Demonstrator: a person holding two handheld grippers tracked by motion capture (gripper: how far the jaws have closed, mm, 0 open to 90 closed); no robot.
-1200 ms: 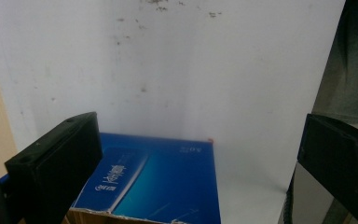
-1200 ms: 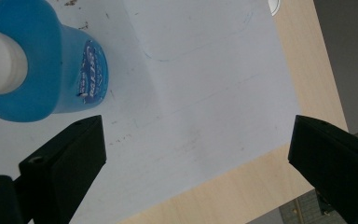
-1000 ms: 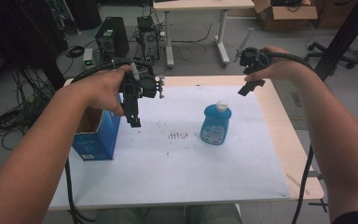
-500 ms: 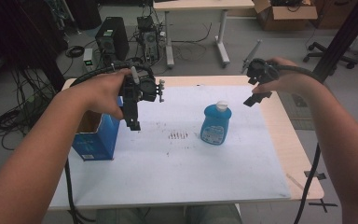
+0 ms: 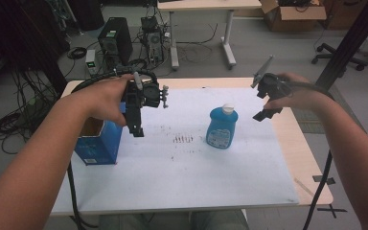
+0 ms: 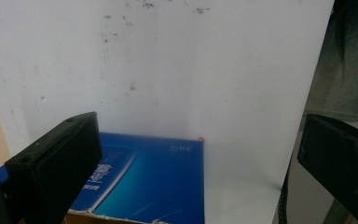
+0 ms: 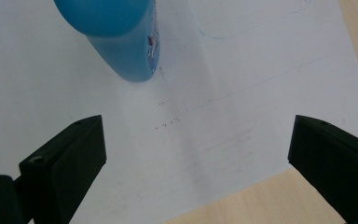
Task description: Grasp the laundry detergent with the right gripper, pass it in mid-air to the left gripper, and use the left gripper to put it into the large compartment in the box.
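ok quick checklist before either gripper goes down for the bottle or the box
1. Left gripper jaws open: ok, wide apart with nothing between them.
2. Right gripper jaws open: ok, nothing between them.
3. Blue bottle upright with its white cap on: ok.
4. Blue cardboard box open at the top: ok; its contents, cannot tell.
5. Left gripper over the box: ok, the box top lies beneath its jaws in the left gripper view.
6. Right gripper lined up on the bottle: not ok, it is held to the bottle's right, apart from it.
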